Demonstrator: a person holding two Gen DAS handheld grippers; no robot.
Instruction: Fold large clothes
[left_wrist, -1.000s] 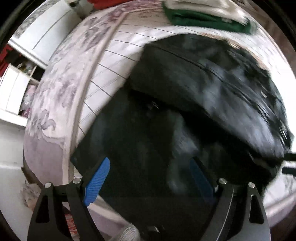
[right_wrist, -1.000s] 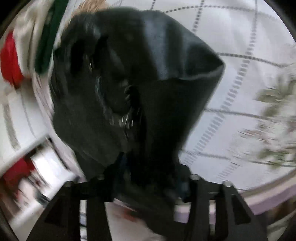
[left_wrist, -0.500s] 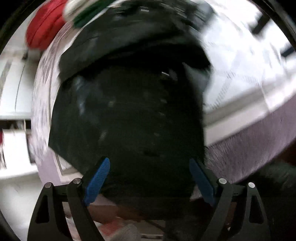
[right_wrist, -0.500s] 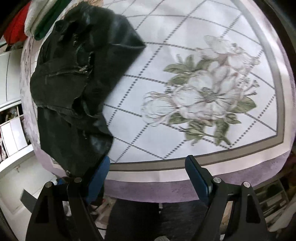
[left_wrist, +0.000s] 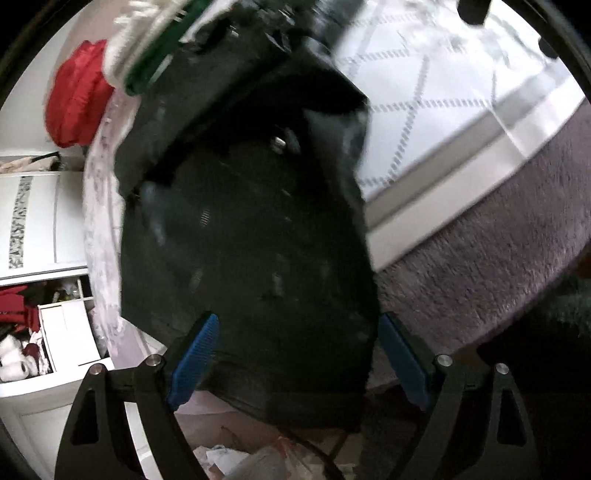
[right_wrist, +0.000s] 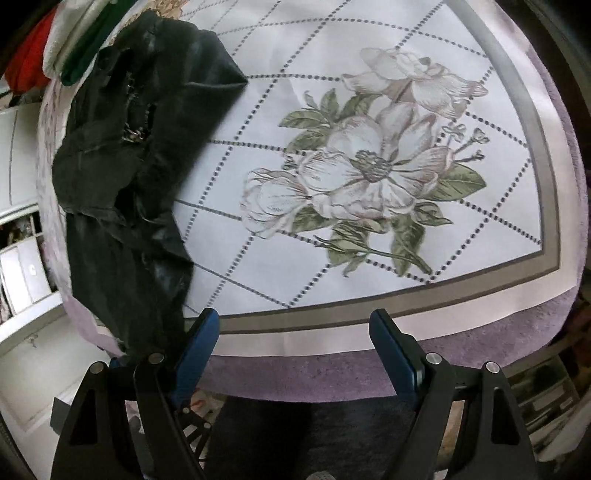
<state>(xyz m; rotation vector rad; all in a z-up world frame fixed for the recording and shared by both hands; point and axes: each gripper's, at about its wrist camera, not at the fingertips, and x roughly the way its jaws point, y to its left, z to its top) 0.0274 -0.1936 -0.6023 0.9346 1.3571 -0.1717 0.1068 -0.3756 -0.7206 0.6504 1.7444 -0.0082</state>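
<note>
The black jacket (right_wrist: 125, 177) lies crumpled at the left of the right view, on the floral cloth (right_wrist: 369, 166); both grippers, left (left_wrist: 299, 354) and right (right_wrist: 293, 350), gape wide, holding nothing.

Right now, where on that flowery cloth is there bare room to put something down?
The widest free patch is the printed flower and the dotted grid around it, bordered by the black garment on the left and the grey band along the cloth's edge. The far left corner is crowded: garment, green-and-white pile, red cloth.
</note>
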